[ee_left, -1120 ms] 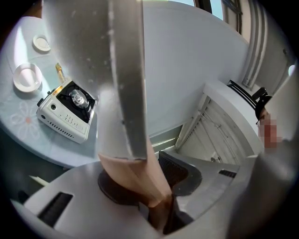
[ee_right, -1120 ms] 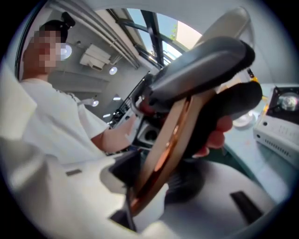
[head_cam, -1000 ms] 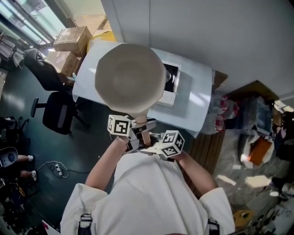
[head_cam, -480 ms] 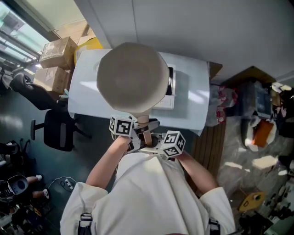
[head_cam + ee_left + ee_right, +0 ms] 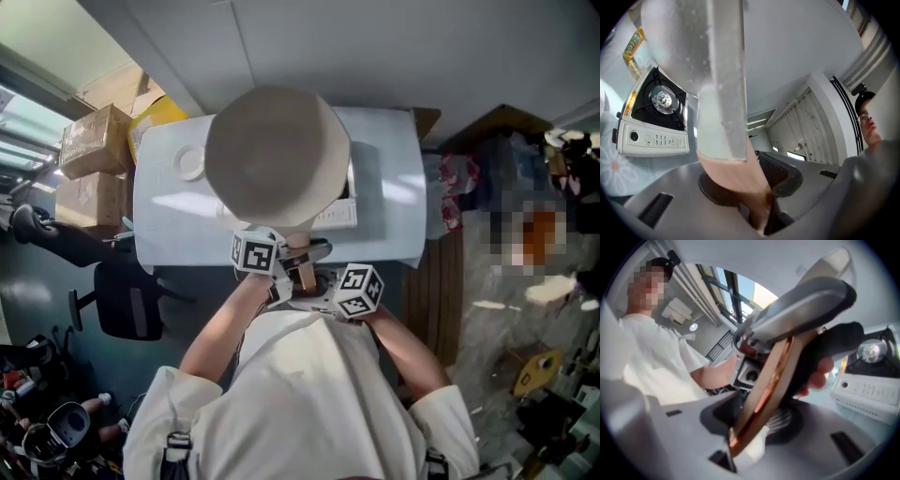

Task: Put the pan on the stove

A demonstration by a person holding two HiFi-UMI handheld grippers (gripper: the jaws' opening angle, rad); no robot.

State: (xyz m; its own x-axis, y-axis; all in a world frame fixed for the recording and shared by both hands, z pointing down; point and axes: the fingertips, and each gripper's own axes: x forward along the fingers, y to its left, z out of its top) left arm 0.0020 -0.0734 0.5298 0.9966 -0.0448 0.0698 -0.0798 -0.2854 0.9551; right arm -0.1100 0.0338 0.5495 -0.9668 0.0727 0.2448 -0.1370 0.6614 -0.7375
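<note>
Since the frame 1 second earlier, the pan [image 5: 277, 155] has travelled further in over the tabletop [image 5: 164, 225]. It now covers almost all of the stove [image 5: 655, 117] in the head view, where the burner used to show to its right.

The pan hangs in the air with its open side up, above the middle of the tabletop. Its wooden handle [image 5: 300, 267] reaches back over the near edge towards the person. Both tongs are clamped on that handle.

- **Left tongs [image 5: 750, 180]:** they grip the handle from the left side, nearer the pan bowl. In the left gripper view the handle rises straight out from between the dark pads.
- **Right tongs [image 5: 750, 423]:** they grip the handle's end from the right, just behind the left ones. In the right gripper view the handle slants up between the jaws.

The 2 marker cubes sit close together, with the handle between them.

In the left gripper view the stove stands on the tabletop below the pan's underside. It is clear of the pan, and its burner is bare.

A small white disc [image 5: 190, 162] lies near the tabletop's far left corner, just left of the pan.
</note>
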